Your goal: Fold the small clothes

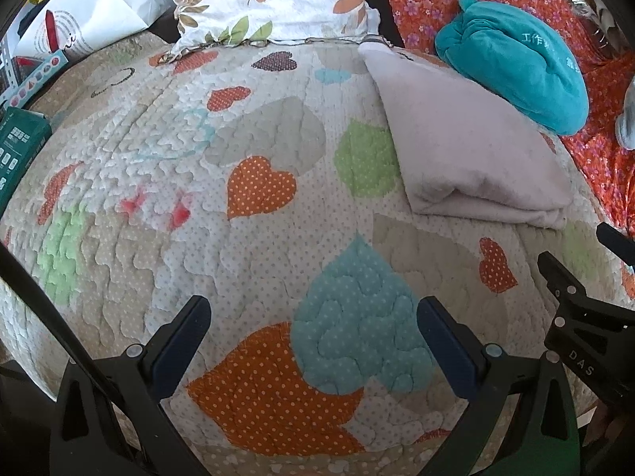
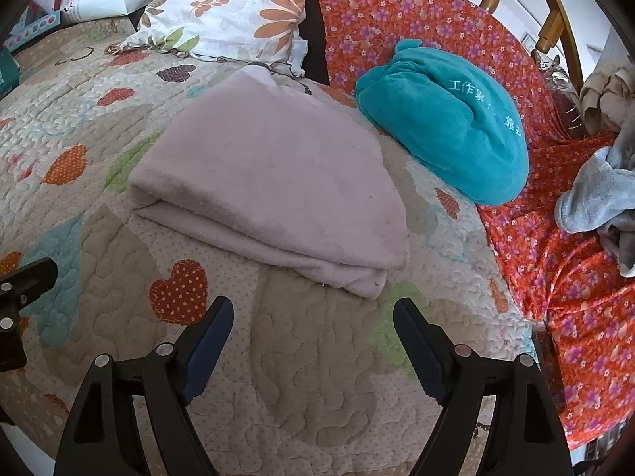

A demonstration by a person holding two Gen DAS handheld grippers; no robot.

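Cloth: pale pink cloth [image 2: 270, 182], folded, lies on the quilt [image 2: 317, 377], just beside the teal cushion [image 2: 448, 127]
Left gripper [image 1: 313, 341]: jaws apart, nothing between, over bare quilt
Right gripper [image 2: 313, 341]: jaws wide apart, empty, near cloth's front edge

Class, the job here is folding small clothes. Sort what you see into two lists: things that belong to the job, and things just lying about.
Belongs to the job:
- folded pale pink cloth
- left gripper, open
- right gripper, open
- crumpled grey cloth, possibly next

Just lying about:
- teal cushion
- floral pillow
- heart-patterned quilt
- orange flowered sheet
- white paper bag
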